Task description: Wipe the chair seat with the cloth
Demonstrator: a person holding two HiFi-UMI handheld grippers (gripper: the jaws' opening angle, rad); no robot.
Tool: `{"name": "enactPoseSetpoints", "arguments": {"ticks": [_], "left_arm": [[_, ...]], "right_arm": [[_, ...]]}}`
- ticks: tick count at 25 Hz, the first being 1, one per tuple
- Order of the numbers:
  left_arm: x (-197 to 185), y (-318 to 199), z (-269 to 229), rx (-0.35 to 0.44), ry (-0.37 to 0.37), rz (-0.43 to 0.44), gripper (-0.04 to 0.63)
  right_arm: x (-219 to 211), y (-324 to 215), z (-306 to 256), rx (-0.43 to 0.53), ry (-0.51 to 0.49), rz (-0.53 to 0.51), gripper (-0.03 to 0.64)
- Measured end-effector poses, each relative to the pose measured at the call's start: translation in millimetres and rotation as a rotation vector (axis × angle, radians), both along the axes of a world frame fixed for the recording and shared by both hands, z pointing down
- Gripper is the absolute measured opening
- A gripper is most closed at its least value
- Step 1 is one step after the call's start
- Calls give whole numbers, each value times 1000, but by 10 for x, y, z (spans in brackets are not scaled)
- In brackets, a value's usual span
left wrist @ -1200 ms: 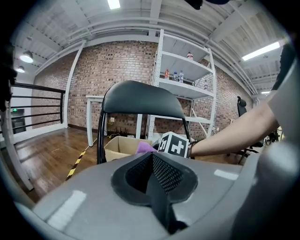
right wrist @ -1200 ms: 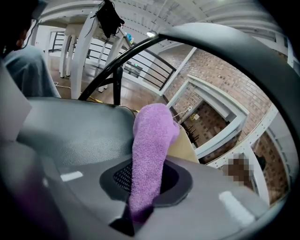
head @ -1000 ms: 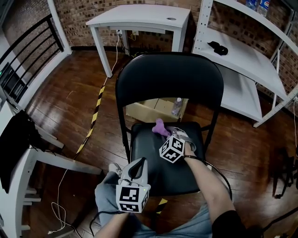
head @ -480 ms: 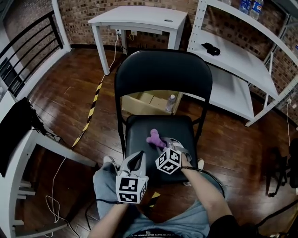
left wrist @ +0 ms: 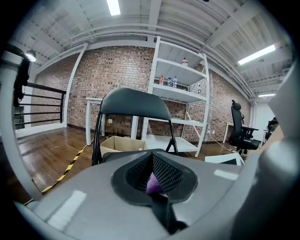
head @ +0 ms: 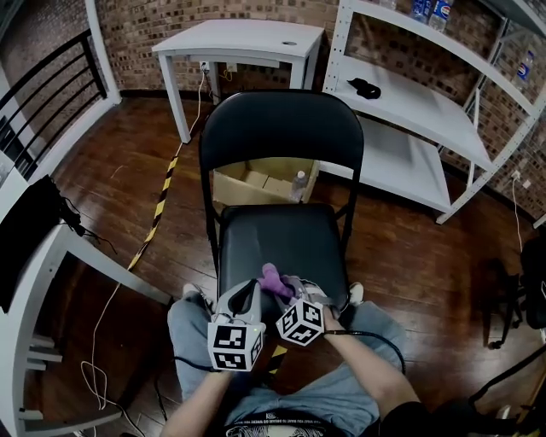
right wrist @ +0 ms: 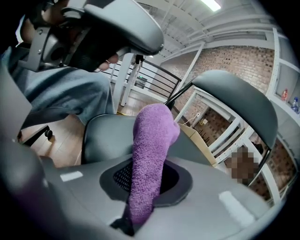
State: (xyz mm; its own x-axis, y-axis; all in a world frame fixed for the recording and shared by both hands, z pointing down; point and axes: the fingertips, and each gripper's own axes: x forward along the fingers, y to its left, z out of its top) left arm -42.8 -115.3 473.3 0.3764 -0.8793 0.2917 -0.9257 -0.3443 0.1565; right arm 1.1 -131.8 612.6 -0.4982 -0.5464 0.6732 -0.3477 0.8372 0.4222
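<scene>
At front edge of black padded chair seat, right tool clamps purple fuzzy cloth; left tool closed, just beside

brick wall | dark wood floor | white table | white shelving | black railing

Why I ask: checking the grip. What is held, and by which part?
The right gripper pinches the cloth by one end; the rest sticks out past its jaws. The left gripper is shut, apparently empty.

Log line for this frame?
right gripper: jaws shut on purple cloth | left gripper: jaws shut, empty | cloth over front of chair seat
</scene>
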Motion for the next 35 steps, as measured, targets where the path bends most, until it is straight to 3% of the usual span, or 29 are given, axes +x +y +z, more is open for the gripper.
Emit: {"name": "enactPoseSetpoints", "arguments": {"ticks": [9, 21, 28, 35], "left_arm": [[114, 100, -40, 9, 5, 25, 5], [143, 48, -100, 24, 22, 30, 5], [184, -162, -294, 66, 38, 33, 5], [357, -368, -379, 83, 38, 73, 5]], "right_arm": [[9, 572, -17, 9, -27, -32, 46], [11, 535, -50, 14, -44, -20, 46], [189, -152, -566, 104, -91, 43, 46], [443, -1126, -841, 179, -42, 99, 46]]}}
